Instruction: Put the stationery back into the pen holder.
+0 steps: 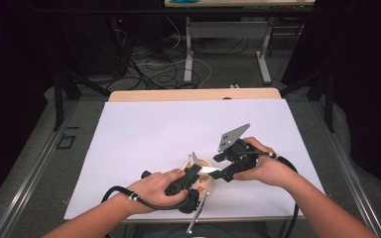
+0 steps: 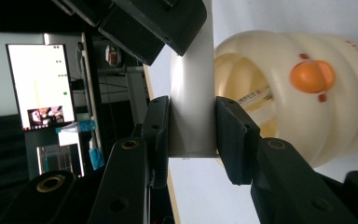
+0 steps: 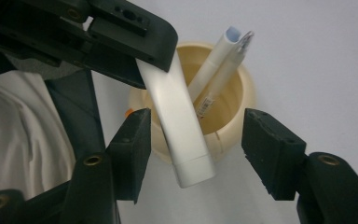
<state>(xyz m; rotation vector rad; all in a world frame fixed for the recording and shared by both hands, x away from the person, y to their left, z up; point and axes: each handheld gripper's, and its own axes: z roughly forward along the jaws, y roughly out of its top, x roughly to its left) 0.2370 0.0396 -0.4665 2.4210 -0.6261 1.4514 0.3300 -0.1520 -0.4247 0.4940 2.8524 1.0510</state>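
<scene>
Cream ribbed holder (image 1: 204,179) stands on the white worktop (image 1: 144,144) near its front edge; it serves as the reference for everything below. In the right gripper view it holds two pens (image 3: 221,65) leaning against its far rim, and in the left gripper view an orange knob (image 2: 312,76) sits on its side wall. Left hand (image 1: 156,191) comes in from the front edge, palm wrapped over its tongs (image 1: 194,171), which point forward and slightly right, over the holder's near-left rim. These left tongs are clamped on a flat white tube (image 3: 177,116), pads pressing both of its faces in the left gripper view. The tube lies almost level above the holder's mouth, capped end toward the right hand. Right hand (image 1: 265,168) sits to the right of the holder, wrist bent inward, its tongs (image 1: 224,174) aimed left at the tube. Right tongs (image 3: 196,135) stand partly open, one jaw on either side of the tube's capped end, neither pad touching it; a clear gap shows on the right side. Grey three-cornered plate (image 1: 233,135) rides on top of the right tongs, tilted up and away from the holder.
</scene>
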